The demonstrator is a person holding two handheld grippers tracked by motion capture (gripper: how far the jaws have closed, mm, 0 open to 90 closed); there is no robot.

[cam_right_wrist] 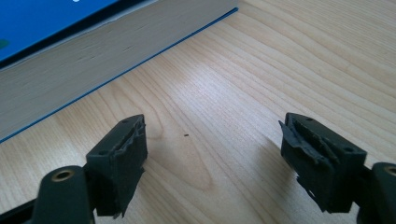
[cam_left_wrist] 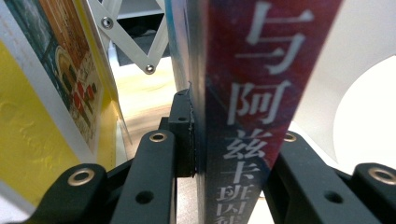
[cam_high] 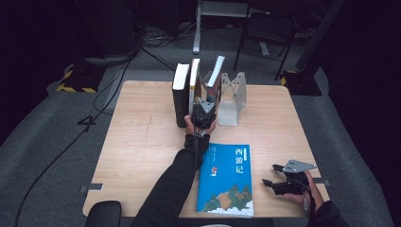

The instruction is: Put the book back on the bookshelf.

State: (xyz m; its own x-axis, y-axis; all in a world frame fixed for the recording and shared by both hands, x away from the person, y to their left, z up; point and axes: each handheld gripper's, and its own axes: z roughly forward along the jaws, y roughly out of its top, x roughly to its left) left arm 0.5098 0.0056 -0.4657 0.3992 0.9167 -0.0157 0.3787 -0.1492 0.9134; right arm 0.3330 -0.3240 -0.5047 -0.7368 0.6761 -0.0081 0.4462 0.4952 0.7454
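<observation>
While the red-spined book [cam_left_wrist: 261,93] is clamped upright at its spine by the left gripper [cam_high: 204,115], just right of the standing books [cam_high: 185,92], the folding bookend [cam_high: 231,97] lies immediately rightward; the right gripper [cam_high: 283,182] rests open, well apart.

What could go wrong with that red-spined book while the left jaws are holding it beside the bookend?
The tilted red-spined book, clamped low on its spine by the left gripper, could tip against the yellow-covered book beside it. It might also knock the white metal folding bookend, which looks light enough to slide.
</observation>
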